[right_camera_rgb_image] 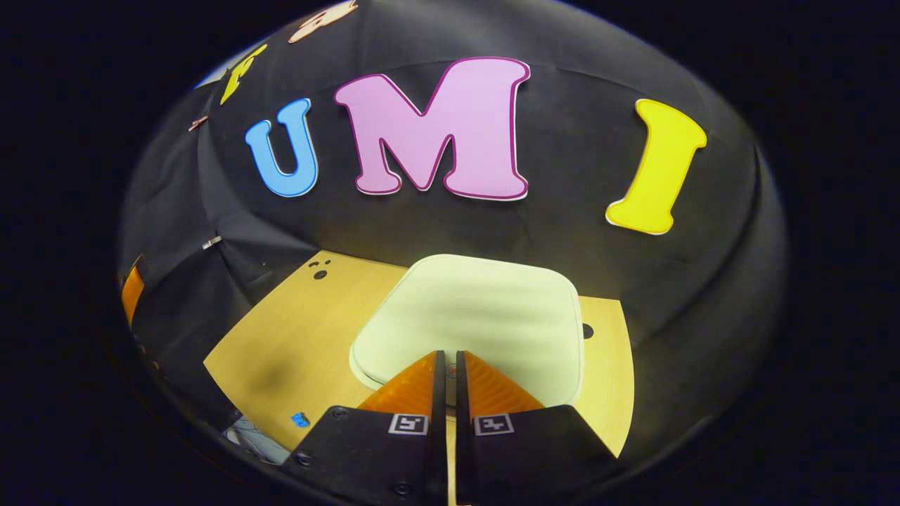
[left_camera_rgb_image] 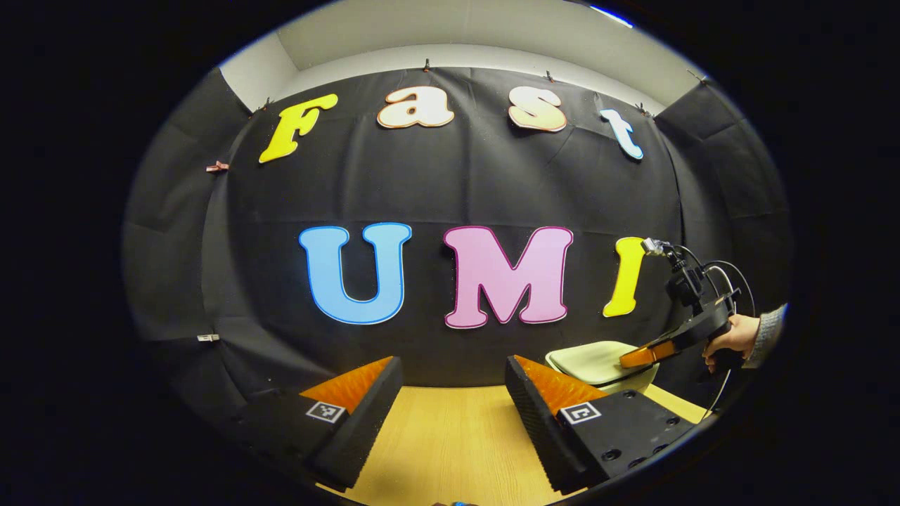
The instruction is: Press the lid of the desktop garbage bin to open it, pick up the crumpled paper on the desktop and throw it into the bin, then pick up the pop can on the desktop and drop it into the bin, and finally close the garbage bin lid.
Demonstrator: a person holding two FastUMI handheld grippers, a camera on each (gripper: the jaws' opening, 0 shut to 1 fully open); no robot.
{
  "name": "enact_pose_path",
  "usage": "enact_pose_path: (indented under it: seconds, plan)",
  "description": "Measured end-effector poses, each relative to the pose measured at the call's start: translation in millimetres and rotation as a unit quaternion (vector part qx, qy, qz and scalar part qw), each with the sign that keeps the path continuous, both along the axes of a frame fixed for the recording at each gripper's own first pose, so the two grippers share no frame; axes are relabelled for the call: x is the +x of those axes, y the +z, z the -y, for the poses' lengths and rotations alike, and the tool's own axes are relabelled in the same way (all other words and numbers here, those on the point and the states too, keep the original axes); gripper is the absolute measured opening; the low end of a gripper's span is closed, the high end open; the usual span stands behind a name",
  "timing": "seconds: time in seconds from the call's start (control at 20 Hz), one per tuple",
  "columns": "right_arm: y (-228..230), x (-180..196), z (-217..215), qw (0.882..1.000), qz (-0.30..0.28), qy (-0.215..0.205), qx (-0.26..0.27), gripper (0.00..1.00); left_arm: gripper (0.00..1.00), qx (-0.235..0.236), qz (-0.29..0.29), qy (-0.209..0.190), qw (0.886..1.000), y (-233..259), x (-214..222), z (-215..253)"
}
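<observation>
**Fingers over the bin lid**

While poised above the pale cream rounded-square plastic bin lid [right_camera_rgb_image: 485, 309], right gripper [right_camera_rgb_image: 451, 362] with jaws nearly together, gripping nothing, tips over lid's near edge. Lid flat and closed on light wooden desktop [right_camera_rgb_image: 295, 337]. Left gripper [left_camera_rgb_image: 453, 379] held above desktop, jaws wide apart, empty. Bin [left_camera_rgb_image: 598, 362] to its right, beneath other gripper held by hand [left_camera_rgb_image: 731, 337].

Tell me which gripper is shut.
The right gripper: its fingers are together, poised over the bin lid. The left gripper has its fingers spread wide above the table.
</observation>
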State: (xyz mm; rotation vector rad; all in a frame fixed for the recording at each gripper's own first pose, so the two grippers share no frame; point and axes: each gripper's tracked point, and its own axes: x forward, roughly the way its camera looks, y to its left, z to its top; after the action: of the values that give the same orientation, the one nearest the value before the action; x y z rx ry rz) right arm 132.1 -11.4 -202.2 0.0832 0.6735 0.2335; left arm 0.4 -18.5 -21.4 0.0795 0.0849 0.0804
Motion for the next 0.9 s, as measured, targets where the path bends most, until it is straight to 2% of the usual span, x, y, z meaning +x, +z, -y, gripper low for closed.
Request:
enact_pose_path:
  seconds: [0.3,0.7,0.9]
  plan:
    - [39.9,6.7,4.3,0.996,0.084,-0.028,0.019,0.09,0.95,0.002,-0.001,-0.007,1.000,-0.5,-0.5,4.1]
    - [73.1,1.1,6.3,0.987,0.154,-0.033,0.010,0.09,0.95,0.001,-0.007,-0.007,1.000,-5.0,1.0,-2.4]
    - [86.5,-3.1,5.8,0.983,0.181,-0.037,0.002,0.17,0.95,-0.005,-0.012,-0.008,1.000,-9.7,1.5,-5.1]
